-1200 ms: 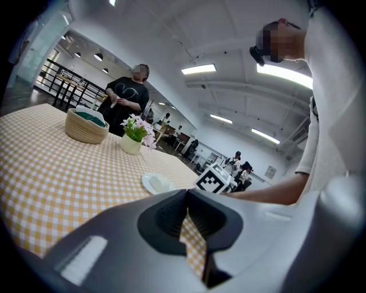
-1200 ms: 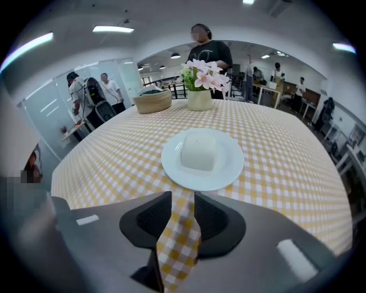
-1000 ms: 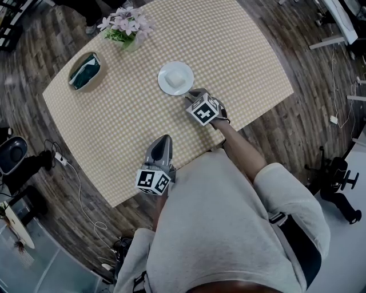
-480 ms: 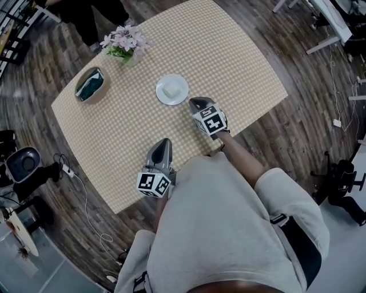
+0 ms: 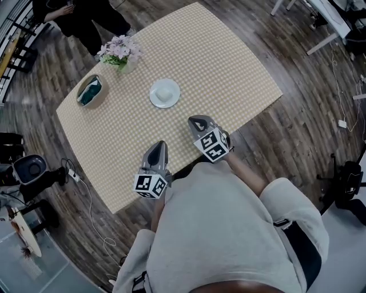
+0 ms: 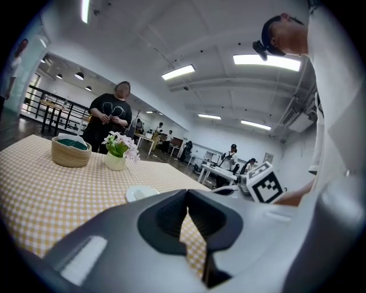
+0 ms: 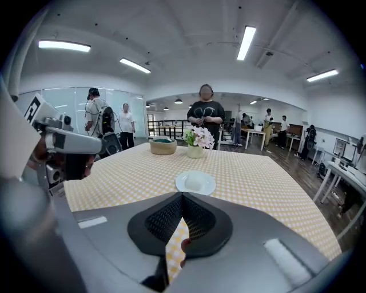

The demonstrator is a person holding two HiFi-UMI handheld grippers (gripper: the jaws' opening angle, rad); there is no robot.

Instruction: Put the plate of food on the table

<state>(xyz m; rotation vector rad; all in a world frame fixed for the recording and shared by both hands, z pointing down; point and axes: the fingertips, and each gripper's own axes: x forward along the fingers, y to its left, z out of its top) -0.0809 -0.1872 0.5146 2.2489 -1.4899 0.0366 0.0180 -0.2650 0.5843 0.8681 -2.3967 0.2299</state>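
While both pairs of tongs hung over the near edge of the checked worktop [image 5: 229,51], the white plate [image 5: 154,98] sat flat on the cloth toward the middle, with a pale block of food [image 5: 165,91] lying at its centre. The plate lay beyond both tools and apart from them, touched by neither.

The left tongs [image 5: 158,145] were held near the person's body with the jaws together and nothing between them, the marker cube [image 5: 151,184] behind them facing up. The right tongs [image 5: 198,120] were held a little farther out and to the right, also with the jaws together and empty, tips pointing toward the plate. In the right gripper view the plate lay straight ahead, just past the closed tips.

Far to the left of the plate, a woven basket [image 5: 90,90] with dark green contents rested on the cloth. Just beside it toward the far edge stood a small pot of pale pink flowers [image 5: 119,49]. A person in dark clothes [image 5: 86,17] stood at the far left corner of the worktop, hands held together at the chest. The wearer of the camera, in a light grey sweatshirt [image 5: 229,229], stood on a dark plank floor [image 5: 297,131] at the near side.
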